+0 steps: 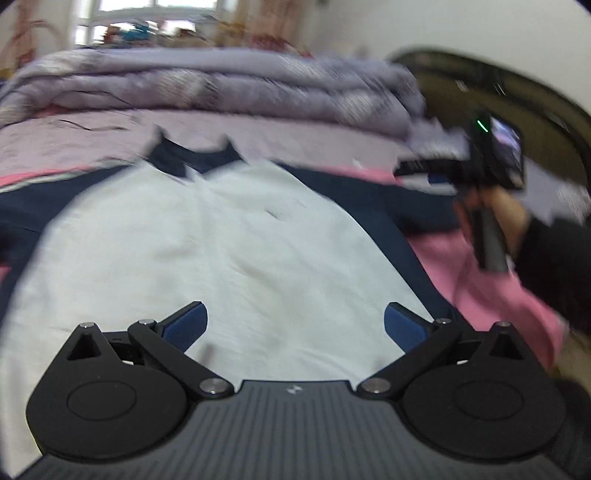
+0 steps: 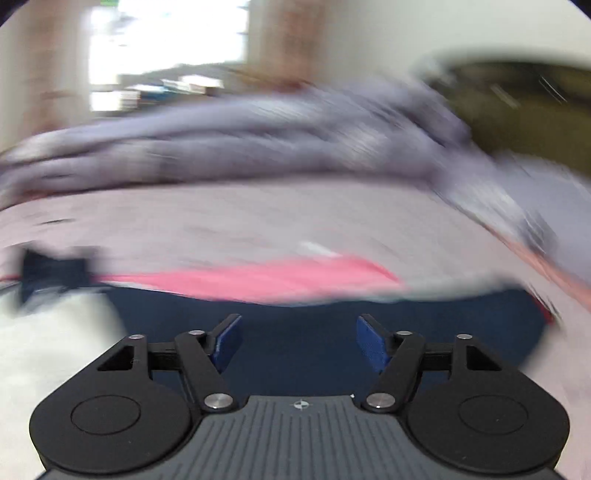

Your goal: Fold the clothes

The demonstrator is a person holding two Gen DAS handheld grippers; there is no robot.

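A white shirt (image 1: 207, 236) with navy sleeves and a navy collar (image 1: 195, 157) lies spread face up on the bed. My left gripper (image 1: 295, 325) hovers open over its lower white body, blue pads wide apart with nothing between them. In the left wrist view my right gripper (image 1: 410, 168) is held by a hand (image 1: 506, 214) above the shirt's right navy sleeve (image 1: 388, 195). The right wrist view is blurred; there my right gripper (image 2: 299, 339) stands open over that navy sleeve (image 2: 314, 317), with the white body (image 2: 48, 332) at the left.
A pink cloth (image 1: 480, 266) lies under the shirt on the lilac bedsheet (image 1: 92, 140). A folded lilac quilt (image 1: 221, 85) is piled behind it. A dark headboard (image 1: 517, 96) stands at the right, and a window (image 1: 147, 18) is at the back.
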